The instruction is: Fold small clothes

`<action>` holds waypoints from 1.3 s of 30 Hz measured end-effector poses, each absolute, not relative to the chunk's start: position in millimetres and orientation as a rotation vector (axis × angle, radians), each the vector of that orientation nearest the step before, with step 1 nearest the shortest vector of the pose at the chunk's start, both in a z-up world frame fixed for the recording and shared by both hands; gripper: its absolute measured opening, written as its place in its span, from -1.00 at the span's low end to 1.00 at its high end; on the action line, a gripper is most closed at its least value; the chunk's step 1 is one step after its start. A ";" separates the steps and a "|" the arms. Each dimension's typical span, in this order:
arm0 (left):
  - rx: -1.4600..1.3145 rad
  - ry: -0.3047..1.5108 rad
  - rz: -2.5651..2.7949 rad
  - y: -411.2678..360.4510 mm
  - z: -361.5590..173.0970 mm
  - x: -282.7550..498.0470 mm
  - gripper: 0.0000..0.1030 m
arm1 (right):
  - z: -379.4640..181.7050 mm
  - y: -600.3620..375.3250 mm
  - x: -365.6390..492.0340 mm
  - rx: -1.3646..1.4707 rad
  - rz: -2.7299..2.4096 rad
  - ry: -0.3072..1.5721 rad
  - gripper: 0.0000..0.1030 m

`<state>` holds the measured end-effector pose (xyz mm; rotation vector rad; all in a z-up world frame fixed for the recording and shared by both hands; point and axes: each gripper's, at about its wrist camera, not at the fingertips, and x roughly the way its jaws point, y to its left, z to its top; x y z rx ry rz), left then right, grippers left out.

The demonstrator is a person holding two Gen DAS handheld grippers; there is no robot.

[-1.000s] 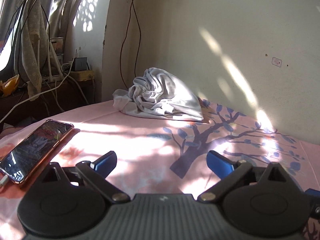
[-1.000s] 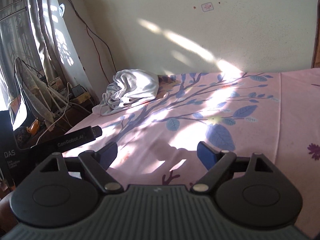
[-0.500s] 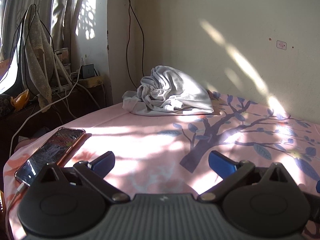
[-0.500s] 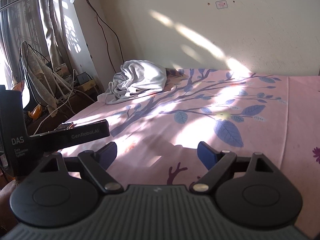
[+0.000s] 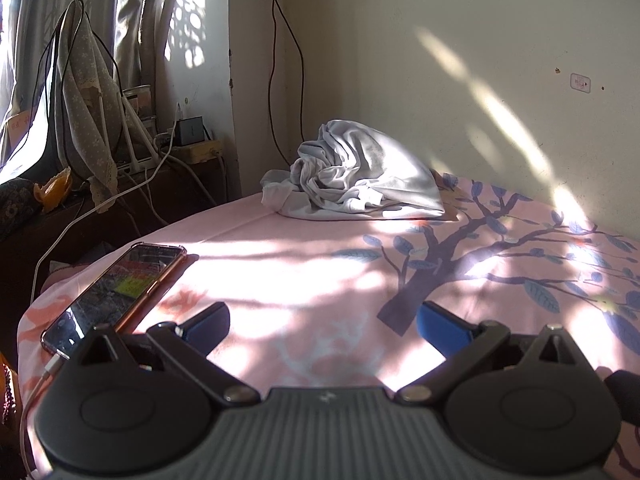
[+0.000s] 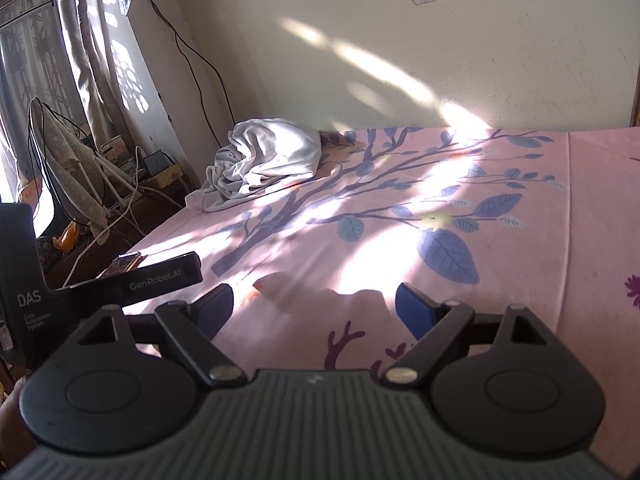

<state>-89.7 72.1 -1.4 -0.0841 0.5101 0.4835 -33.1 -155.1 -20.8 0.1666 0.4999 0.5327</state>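
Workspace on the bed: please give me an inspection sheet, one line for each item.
Surface: pink bedsheet with a blue tree print, patches of sunlight.
Job's things: one crumpled white garment at the far corner beside the wall, not folded.
Clutter: phone with its screen lit, on the left edge of the bed.
Grippers: left gripper and right gripper both open, empty, above the sheet.
Cables: white cable beside the bed; dark wire on the wall.
Surroundings: curtain at the window, cluttered side table.
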 end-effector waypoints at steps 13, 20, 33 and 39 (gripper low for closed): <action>-0.077 0.559 0.459 70.6 -4.4 -84.9 1.00 | -21.6 -158.5 -30.6 0.179 0.529 0.507 0.78; -0.070 0.556 0.470 69.6 -4.8 -85.7 1.00 | -21.8 -160.2 -29.7 0.191 0.516 0.510 0.82; -0.053 0.608 0.478 69.3 -7.7 -79.4 1.00 | -22.2 -162.7 -27.8 0.208 0.506 0.518 0.86; -0.050 0.616 0.468 69.9 -8.4 -78.8 1.00 | -22.5 -163.6 -26.7 0.214 0.503 0.521 0.87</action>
